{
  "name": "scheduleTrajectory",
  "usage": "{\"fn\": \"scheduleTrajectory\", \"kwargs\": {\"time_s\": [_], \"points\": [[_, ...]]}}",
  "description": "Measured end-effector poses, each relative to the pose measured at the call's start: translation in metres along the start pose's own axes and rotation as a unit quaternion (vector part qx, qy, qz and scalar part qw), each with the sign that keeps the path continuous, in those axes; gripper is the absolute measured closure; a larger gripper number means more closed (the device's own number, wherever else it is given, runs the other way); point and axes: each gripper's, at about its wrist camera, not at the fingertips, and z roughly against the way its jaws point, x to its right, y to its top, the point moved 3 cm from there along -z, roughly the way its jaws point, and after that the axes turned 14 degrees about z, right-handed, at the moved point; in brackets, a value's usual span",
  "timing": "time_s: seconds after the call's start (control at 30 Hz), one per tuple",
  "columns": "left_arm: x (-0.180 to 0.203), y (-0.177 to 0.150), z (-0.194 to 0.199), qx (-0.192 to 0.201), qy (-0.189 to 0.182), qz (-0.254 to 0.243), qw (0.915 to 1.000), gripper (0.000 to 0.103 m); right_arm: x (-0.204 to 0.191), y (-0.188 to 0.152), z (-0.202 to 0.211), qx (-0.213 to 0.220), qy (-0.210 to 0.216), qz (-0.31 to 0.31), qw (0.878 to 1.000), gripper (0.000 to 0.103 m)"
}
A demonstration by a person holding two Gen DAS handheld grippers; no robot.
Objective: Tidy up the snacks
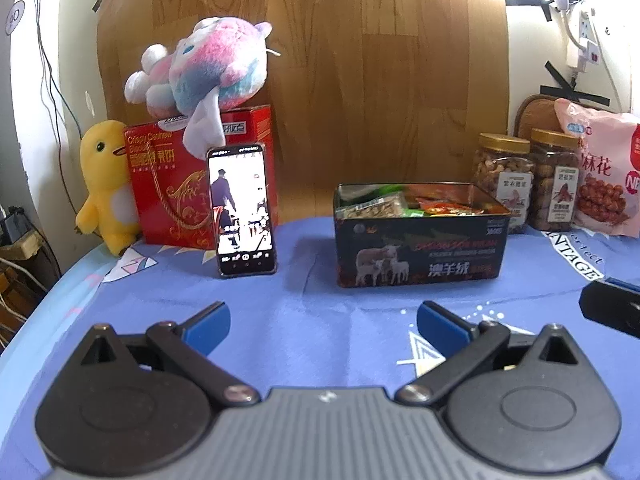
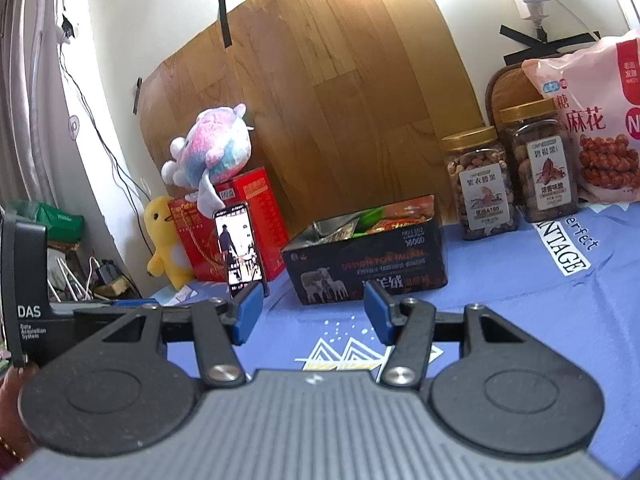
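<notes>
A dark open tin box with sheep printed on it stands on the blue cloth and holds several snack packets. It also shows in the right wrist view. Two gold-lidded nut jars and a pink snack bag stand behind it to the right; they also show in the right wrist view, the jars and the bag. My left gripper is open and empty, short of the box. My right gripper is open and empty, near the box's front.
A phone leans on a red gift box at the left, with a pink-blue plush on top and a yellow plush beside it. A wooden board backs the table. The table's left edge drops to cables.
</notes>
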Motion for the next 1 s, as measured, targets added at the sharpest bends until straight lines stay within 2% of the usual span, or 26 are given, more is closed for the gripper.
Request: {"fn": "scheduleTrajectory", "kwargs": {"time_s": [0.53, 0.8, 1.0], "points": [[-0.009, -0.001, -0.008, -0.001, 0.027, 0.006, 0.9996, 0.0, -0.002, -0.006, -0.01, -0.014, 0.008, 0.001, 1.0, 0.044], [0.002, -0.005, -0.009, 0.002, 0.015, -0.016, 0.9998, 0.0, 0.002, -0.008, -0.011, -0.015, 0.008, -0.005, 1.0, 0.044], [0.005, -0.008, -0.013, -0.016, 0.004, -0.017, 0.9997, 0.0, 0.005, -0.01, -0.012, -0.018, 0.007, -0.008, 1.0, 0.044]]}}
